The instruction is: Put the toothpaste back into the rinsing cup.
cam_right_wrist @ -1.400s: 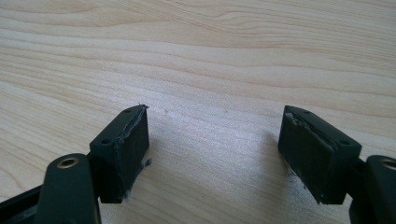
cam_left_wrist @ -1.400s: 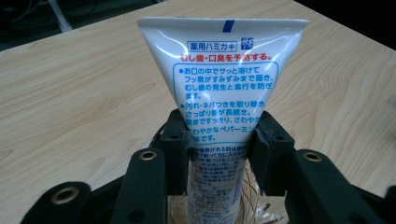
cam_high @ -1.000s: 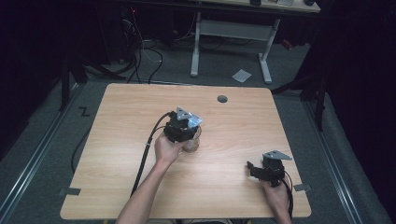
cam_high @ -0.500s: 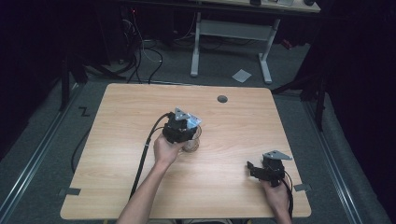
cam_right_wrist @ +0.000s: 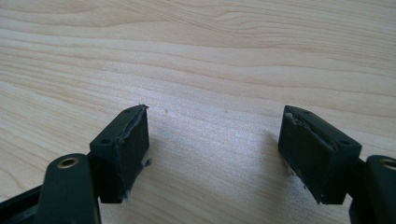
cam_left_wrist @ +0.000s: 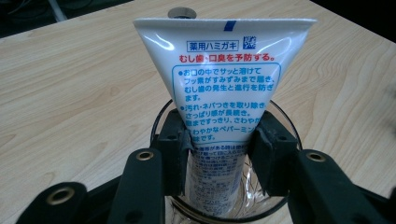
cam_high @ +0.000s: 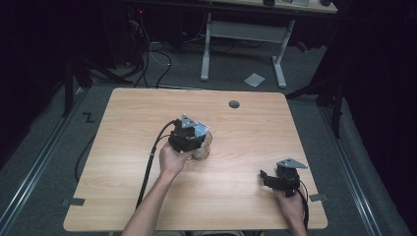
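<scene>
A white toothpaste tube [cam_left_wrist: 224,70] with blue and red print stands upright, crimped end up, inside a clear drinking glass [cam_left_wrist: 282,119]. My left gripper [cam_left_wrist: 219,154] is shut on the tube's lower half, just above the glass rim. From the high view, that left gripper [cam_high: 189,137] sits near the table's middle, with the glass [cam_high: 202,151] and the tube [cam_high: 199,129] beside it. My right gripper [cam_high: 268,178] rests low near the front right of the table. In its own view the right gripper [cam_right_wrist: 215,149] stands open, with bare wood between its pads.
The wooden table [cam_high: 128,118] has a round grey cable grommet [cam_high: 234,104] at its far middle. The left gripper's black cable [cam_high: 150,160] trails toward the front edge. A desk frame [cam_high: 243,34] and a paper scrap [cam_high: 254,79] lie on the floor beyond.
</scene>
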The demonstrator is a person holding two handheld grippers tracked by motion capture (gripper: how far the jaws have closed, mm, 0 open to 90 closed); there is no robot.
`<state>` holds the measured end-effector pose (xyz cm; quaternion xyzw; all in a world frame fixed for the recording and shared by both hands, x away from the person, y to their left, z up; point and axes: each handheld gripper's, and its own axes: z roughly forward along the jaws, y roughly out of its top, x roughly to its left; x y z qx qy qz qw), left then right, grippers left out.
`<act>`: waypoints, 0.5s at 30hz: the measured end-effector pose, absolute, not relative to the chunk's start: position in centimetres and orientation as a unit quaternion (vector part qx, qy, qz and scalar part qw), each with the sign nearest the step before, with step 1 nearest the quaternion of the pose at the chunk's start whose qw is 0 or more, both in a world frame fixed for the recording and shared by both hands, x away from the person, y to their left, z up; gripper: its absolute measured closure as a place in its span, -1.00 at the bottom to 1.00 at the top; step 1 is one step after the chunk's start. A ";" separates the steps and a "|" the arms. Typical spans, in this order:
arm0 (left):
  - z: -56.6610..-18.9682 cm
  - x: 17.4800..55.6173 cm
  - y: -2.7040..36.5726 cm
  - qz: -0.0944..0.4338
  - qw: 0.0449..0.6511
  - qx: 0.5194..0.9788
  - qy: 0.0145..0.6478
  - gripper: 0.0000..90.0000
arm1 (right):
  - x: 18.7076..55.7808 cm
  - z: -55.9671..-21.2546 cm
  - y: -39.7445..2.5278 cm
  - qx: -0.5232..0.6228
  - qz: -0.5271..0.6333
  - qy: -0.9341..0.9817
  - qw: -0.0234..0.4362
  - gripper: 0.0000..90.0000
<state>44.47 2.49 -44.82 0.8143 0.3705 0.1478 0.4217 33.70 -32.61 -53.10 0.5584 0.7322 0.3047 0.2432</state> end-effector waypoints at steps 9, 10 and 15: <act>-44.7 44.0 2.7 0.154 0.412 0.820 0.366 0.31 | 33.7 -53.1 -32.6 0.558 0.305 0.732 0.243 -0.45; -44.7 43.9 2.7 0.153 0.411 0.821 0.366 0.30 | 33.7 -53.1 -32.6 0.558 0.305 0.732 0.243 -0.45; -44.5 43.6 2.9 0.160 0.408 0.822 0.363 0.25 | 33.7 -53.1 -32.6 0.559 0.305 0.732 0.243 -0.45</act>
